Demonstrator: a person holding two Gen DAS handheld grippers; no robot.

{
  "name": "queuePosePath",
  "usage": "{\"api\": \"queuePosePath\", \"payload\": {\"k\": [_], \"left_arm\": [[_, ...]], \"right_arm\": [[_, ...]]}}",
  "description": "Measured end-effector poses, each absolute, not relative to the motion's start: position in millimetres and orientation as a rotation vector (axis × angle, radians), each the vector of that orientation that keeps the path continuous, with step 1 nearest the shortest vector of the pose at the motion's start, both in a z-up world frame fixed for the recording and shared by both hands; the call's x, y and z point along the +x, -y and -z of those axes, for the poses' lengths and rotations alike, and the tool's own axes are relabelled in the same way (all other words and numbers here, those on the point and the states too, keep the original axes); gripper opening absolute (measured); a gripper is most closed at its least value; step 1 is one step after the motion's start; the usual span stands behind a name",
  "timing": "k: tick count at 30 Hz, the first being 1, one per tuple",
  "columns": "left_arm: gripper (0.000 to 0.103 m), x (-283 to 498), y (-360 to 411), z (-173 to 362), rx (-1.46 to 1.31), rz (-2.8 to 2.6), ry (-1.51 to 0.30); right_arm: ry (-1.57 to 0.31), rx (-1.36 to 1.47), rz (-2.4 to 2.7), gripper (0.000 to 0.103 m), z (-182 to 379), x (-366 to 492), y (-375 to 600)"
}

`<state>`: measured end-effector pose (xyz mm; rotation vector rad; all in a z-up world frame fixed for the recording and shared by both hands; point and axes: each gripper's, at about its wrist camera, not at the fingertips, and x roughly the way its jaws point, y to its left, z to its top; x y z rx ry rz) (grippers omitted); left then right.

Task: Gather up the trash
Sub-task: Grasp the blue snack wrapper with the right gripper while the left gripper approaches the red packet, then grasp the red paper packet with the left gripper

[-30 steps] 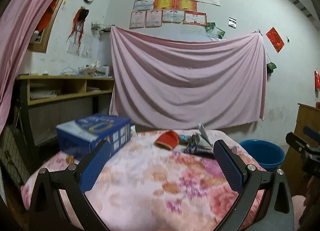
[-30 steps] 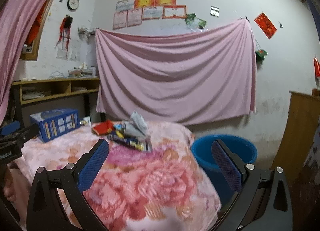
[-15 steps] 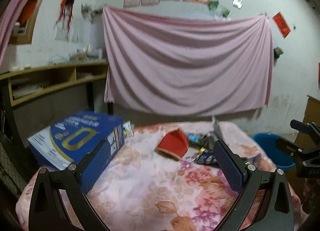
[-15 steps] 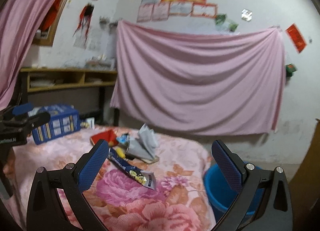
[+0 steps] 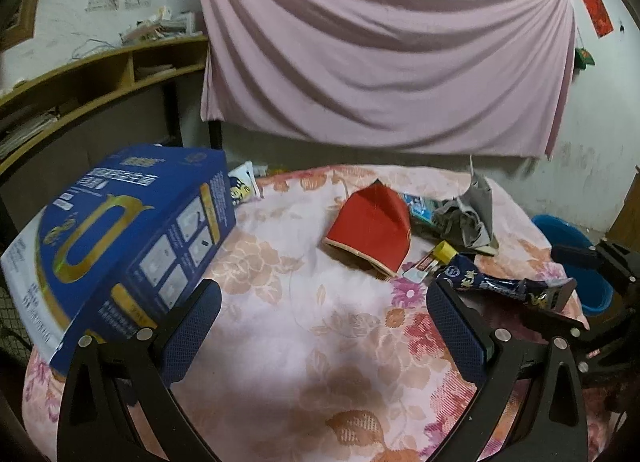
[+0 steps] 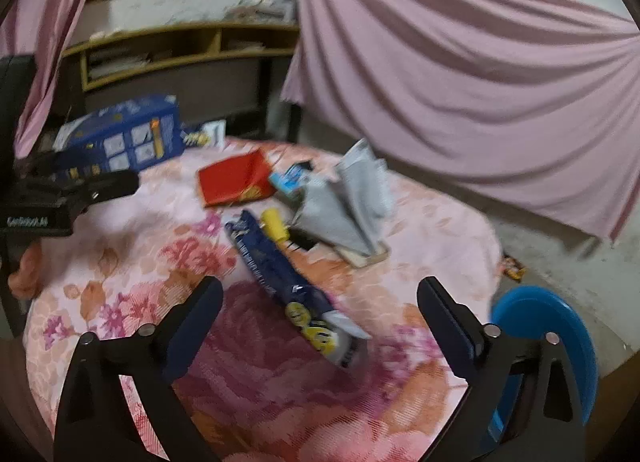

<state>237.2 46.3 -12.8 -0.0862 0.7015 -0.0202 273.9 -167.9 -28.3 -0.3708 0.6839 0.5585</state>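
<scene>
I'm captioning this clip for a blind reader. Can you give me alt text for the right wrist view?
The right gripper, its jaws closing with nothing pressed between them, hangs over a dark blue wrapper on a pink flowered cloth. Behind the wrapper lie a yellow cap, grey paper and a red packet; a blue bucket stands lower right.

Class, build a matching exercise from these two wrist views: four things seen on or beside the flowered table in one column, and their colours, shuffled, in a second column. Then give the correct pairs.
Things
1. big carton
2. flat pouch
3. crumpled paper
4. small cylinder

Colours
A. yellow
B. grey
C. blue with gold print
D. red

Pairs: 1-C, 2-D, 3-B, 4-A
</scene>
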Motion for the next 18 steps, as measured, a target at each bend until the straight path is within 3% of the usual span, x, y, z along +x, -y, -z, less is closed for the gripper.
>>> {"api": "queuePosePath", "payload": {"k": [7, 12, 18], "left_arm": [[0.100, 259.0, -42.1, 17.5, -0.058, 0.047, -0.759], [0.100, 273.5, -39.1, 21.2, -0.045, 0.077, -0.785], [0.100, 293.5, -33.7, 27.3, -0.011, 0.109, -0.813]], "right_arm": [[-0.830, -0.326, -0.618, 0.062, 44.8, 304.4, 161.0], [-0.922, -0.250, -0.632, 0.033, 53.4, 320.4, 166.1], [-0.941, -0.063, -0.646, 0.030, 53.4, 324.9, 190.3]]}}
